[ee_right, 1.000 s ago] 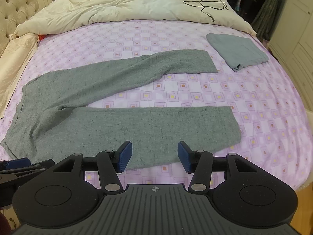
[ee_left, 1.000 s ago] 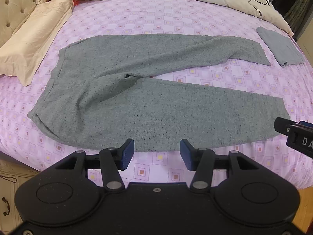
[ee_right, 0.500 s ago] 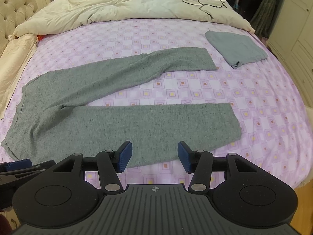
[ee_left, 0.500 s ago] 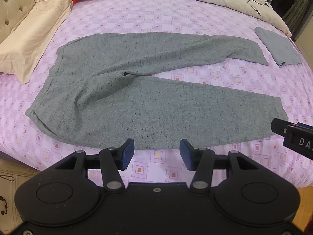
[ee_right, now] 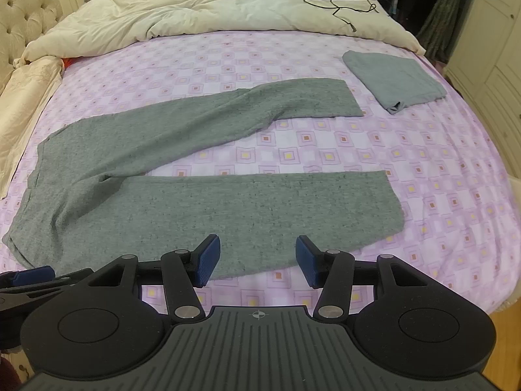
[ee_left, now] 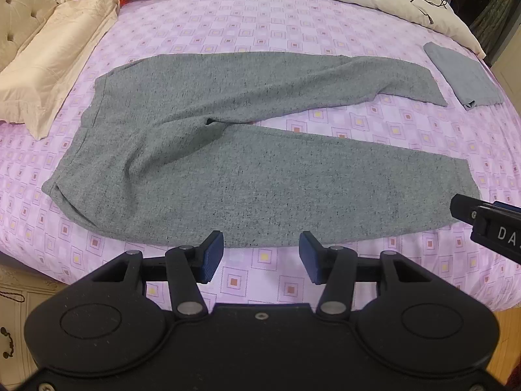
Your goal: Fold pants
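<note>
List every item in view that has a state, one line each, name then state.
grey pants: unfolded, spread flat on the bed, legs apart.
small grey cloth: folded, lying apart from the pants.
cream duvet: bunched up at the far side.
black cable: loose on the duvet.
left gripper: open, empty, above the near bed edge.
right gripper: open, empty, over the near pant leg's edge.

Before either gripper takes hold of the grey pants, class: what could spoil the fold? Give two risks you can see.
1. The pants lie with legs splayed apart and creased at the crotch; folding now may trap wrinkles.
2. The near leg's edge sits close to the edge of the bed; a tug toward the left gripper or right gripper could drag it off.
</note>
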The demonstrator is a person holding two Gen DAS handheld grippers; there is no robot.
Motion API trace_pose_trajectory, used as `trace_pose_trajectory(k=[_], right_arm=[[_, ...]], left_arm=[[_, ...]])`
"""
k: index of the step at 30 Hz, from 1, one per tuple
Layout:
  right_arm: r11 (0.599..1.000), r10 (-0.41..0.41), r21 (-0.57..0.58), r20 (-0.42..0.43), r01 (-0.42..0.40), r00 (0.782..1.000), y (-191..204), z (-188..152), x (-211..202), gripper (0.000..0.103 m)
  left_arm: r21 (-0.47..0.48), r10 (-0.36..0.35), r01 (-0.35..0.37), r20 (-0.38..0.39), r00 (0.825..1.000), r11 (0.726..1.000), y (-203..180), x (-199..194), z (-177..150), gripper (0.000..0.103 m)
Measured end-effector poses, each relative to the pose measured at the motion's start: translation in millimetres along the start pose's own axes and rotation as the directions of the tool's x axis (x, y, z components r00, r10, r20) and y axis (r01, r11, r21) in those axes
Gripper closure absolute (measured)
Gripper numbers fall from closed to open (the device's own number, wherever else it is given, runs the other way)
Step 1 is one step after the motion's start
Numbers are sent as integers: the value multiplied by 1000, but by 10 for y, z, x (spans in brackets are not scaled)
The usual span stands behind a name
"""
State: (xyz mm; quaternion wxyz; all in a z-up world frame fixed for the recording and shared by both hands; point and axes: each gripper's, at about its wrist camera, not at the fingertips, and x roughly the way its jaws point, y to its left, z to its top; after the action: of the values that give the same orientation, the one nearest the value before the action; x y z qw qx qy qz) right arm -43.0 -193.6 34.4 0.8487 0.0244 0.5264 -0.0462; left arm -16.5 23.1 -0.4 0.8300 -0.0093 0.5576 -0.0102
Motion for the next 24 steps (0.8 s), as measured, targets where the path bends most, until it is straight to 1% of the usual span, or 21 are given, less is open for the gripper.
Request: trace_pose_trajectory(k=[24], right_arm=[[1000, -1, 20, -5, 2, 1000, 8, 14, 70, 53]], left_arm=[[18, 0, 1, -11, 1000, 1000, -34, 61, 42, 46]])
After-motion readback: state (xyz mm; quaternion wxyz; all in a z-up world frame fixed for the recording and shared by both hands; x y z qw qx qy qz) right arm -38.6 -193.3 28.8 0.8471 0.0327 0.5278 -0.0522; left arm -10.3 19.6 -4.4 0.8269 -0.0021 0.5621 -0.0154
